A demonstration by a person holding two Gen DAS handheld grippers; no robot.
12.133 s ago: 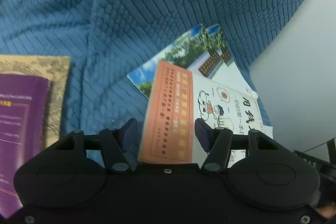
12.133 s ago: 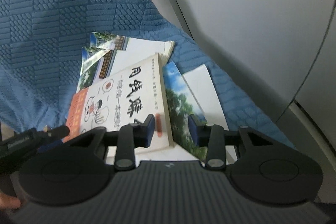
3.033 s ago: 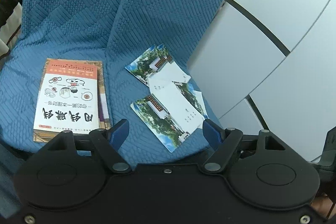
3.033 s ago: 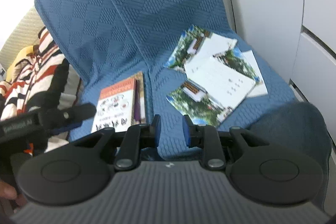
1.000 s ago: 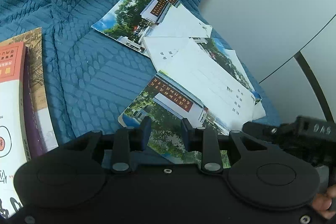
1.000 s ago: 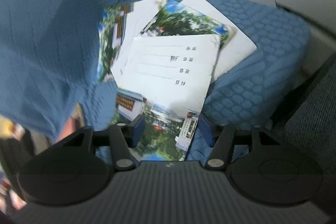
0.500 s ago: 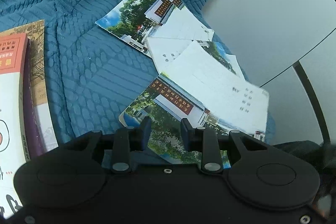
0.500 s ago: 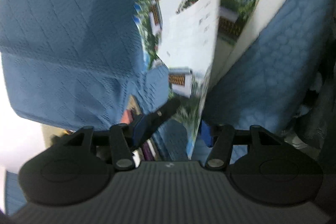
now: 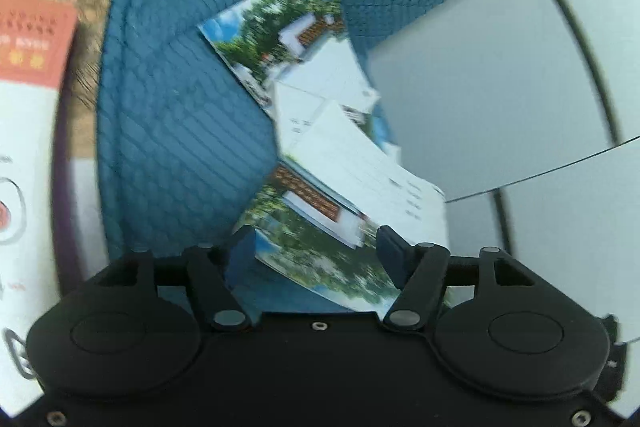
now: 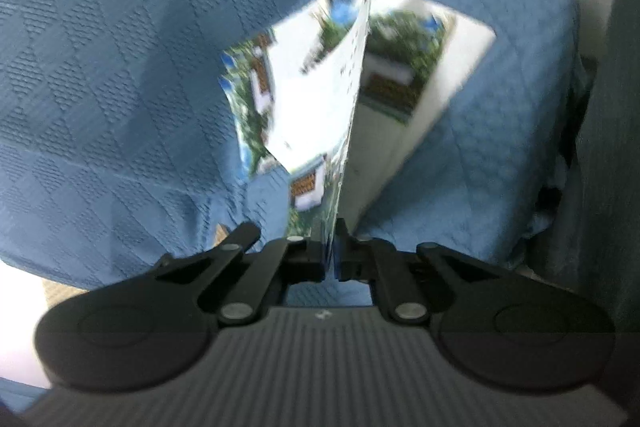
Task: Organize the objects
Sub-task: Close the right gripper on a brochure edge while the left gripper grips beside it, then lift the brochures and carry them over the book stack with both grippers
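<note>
My right gripper (image 10: 330, 259) has just finished closing, and its jaws are pinched on the near corner of the top booklet (image 10: 320, 107), the one with the tree-and-building photo cover and white back. That booklet stands up from the pads edge-on in the right wrist view, its long axis running straight away from me along the fingers and rising toward the seat back, with the far end fanned open. My left gripper (image 9: 316, 247) has just been opening: its jaws are spread, and the low corner of the same booklet (image 9: 320, 227) lies between them without either pad touching it, as far as the blur lets me judge. So the booklet sits directly ahead of both grippers, tilted up on the right side and sagging toward the left one; the right hand has it, the left is merely beside it. I judge the coming move to be a carry to the left, toward the book stack (image 9: 32, 107) at the left edge of the left view. Counting: I make out three photo booklets on the blue seat cover (image 9: 180, 107), one lifted and two (image 9: 288, 39) flat beneath it, though motion blur makes that count uncertain. In the stack I see two books for sure, an orange-and-white one on a tan one.
</note>
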